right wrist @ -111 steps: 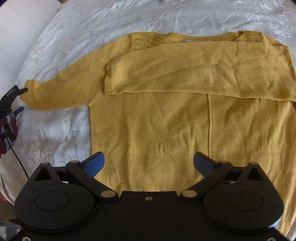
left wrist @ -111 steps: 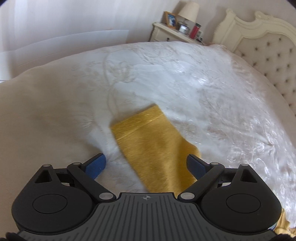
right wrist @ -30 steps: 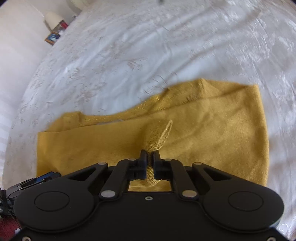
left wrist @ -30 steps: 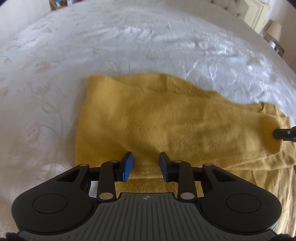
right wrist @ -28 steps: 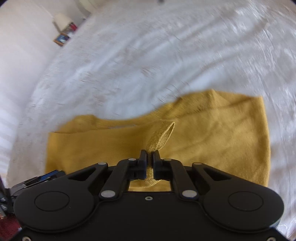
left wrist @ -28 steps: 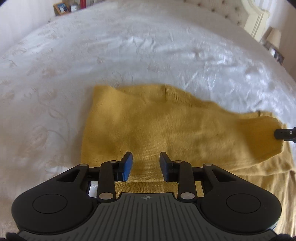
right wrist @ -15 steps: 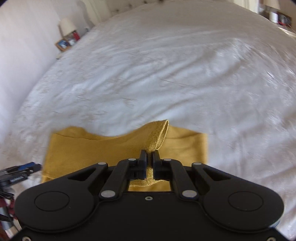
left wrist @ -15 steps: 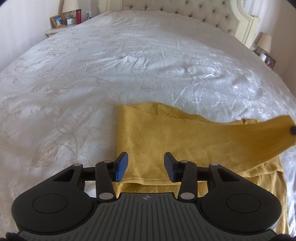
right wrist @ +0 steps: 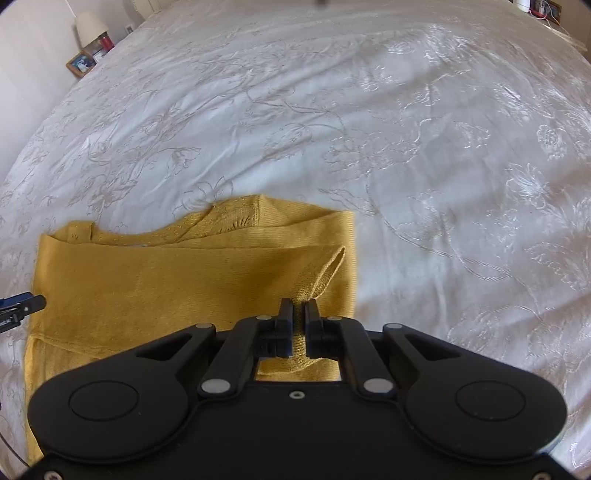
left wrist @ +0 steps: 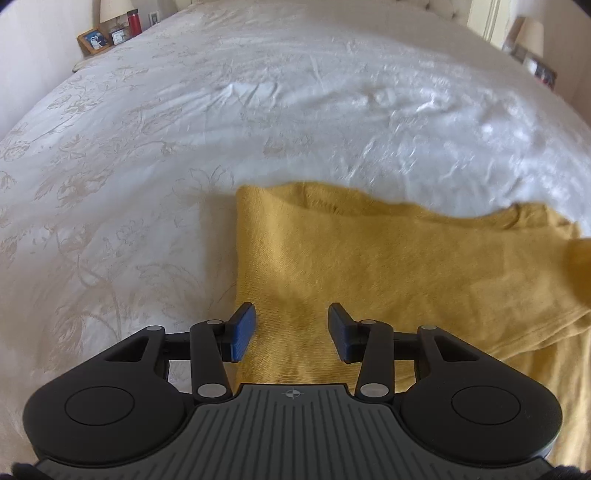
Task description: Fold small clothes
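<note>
The mustard sweater [left wrist: 369, 266] lies on the white bed [left wrist: 258, 110], partly folded, with a sleeve layer laid across its body. At the sweater's left edge the left tongs [left wrist: 291, 326] stand apart, gripping nothing. At its right edge the right tongs [right wrist: 299, 314] are clamped on a cuff. By my reckoning, further folds remain.

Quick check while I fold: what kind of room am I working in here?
Most likely a bedroom. The yellow sweater lies on a white embroidered bedspread, and at its far corner a nightstand holds a lamp and a framed photo.
</note>
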The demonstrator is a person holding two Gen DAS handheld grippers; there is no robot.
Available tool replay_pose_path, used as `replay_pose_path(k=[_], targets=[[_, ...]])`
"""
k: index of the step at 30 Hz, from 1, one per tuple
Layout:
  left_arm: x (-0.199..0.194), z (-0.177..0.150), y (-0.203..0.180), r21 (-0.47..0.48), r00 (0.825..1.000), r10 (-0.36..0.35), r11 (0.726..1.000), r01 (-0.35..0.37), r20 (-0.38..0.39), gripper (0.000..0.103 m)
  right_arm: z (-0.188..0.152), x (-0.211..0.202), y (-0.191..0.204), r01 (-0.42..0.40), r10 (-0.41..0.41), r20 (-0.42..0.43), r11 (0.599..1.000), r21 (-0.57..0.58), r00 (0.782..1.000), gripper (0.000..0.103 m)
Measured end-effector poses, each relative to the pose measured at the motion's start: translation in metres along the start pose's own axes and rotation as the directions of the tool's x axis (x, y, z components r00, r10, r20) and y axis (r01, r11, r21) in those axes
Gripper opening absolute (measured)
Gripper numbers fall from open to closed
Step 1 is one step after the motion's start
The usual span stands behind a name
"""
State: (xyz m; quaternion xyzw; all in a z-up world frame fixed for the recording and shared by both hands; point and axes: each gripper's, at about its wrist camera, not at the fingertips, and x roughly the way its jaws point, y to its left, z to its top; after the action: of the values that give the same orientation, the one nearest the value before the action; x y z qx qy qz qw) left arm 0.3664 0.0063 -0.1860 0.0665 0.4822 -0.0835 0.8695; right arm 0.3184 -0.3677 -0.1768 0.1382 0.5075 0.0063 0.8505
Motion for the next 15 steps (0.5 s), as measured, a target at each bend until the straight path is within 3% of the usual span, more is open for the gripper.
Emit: replay_pose_path(k=[3, 4, 6, 11, 12, 14, 15], targets=[[0.020, -0.006, 0.010, 0.021, 0.995, 0.078, 0.997, -0.077, -0.067, 0.046, -0.001, 0.008, -0.005, 0.014, -0.014, -0.014, 1.000, 0.018, 1.000, 0.016], [0.022, -0.009, 0.016, 0.013, 0.995, 0.071, 0.997, -0.070, -0.066, 0.048, -0.002, 0.011, -0.009, 0.039, -0.038, -0.026, 0.999, 0.029, 0.999, 0.022], [0.021, -0.011, 0.025, 0.004, 0.996, 0.068, 0.998, -0.068, -0.062, 0.056, -0.004, 0.015, -0.018, 0.082, -0.080, -0.043, 0.995, 0.054, 0.996, 0.022], [0.011, -0.011, 0.028, 0.054, 0.992, 0.111, 0.993, -0.108, -0.056, 0.056, -0.009, 0.002, -0.028, 0.128, -0.129, -0.004, 0.987, 0.099, 0.992, 0.025], [0.007, -0.009, 0.030, 0.036, 0.991, 0.126, 0.992, -0.124, -0.051, 0.056, -0.009, -0.002, -0.025, 0.130, -0.132, 0.015, 0.987, 0.093, 0.991, 0.029], [-0.004, -0.006, 0.035, -0.016, 0.986, 0.163, 0.986, -0.164, -0.024, 0.056, -0.009, -0.008, -0.019, 0.109, -0.114, 0.054, 0.991, 0.081, 0.992, 0.051], [-0.008, -0.001, 0.038, -0.053, 0.986, 0.168, 0.984, -0.168, -0.002, 0.055, -0.009, -0.010, -0.015, 0.096, -0.102, 0.070, 0.993, 0.074, 0.992, 0.053]])
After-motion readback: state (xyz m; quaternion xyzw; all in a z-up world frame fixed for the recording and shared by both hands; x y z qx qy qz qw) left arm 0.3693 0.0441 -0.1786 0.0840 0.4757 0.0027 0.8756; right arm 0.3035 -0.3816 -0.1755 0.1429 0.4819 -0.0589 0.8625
